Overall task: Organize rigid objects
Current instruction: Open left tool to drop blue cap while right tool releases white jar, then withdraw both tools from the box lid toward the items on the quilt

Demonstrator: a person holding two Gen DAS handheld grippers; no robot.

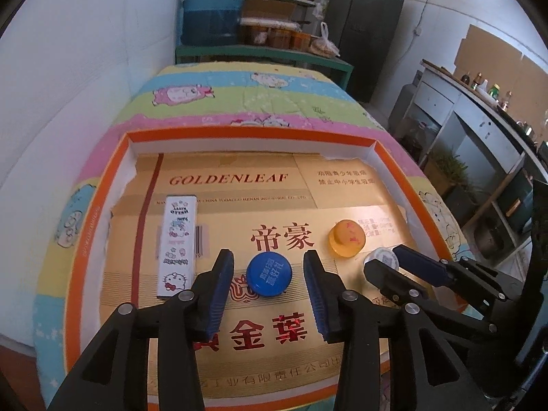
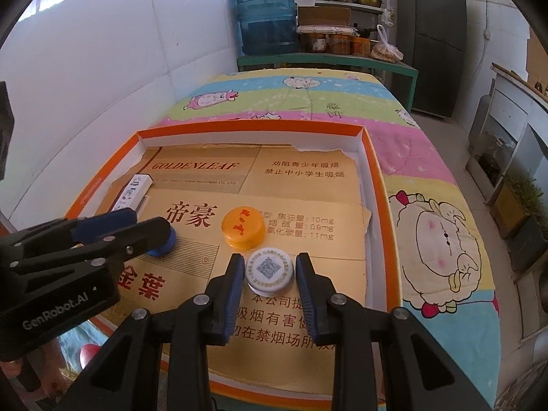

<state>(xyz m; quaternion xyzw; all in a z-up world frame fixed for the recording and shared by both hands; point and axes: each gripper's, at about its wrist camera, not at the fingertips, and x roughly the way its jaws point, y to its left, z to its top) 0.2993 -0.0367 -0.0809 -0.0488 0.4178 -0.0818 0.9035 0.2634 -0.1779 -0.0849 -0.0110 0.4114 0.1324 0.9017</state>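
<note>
Caps [image 1: 269, 273] (three) — inside tray [image 1: 394, 157].

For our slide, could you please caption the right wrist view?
Right gripper straddles a white round plastic cap beside an orange round cap in an orange-rimmed tray.

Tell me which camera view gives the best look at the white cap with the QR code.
The right wrist view. There the white cap sits centred between that tool's fingers, its QR code and rim fully visible. In the left wrist view the same cap appears only at the right side, partly hidden behind the right tool, with its print barely readable.
</note>
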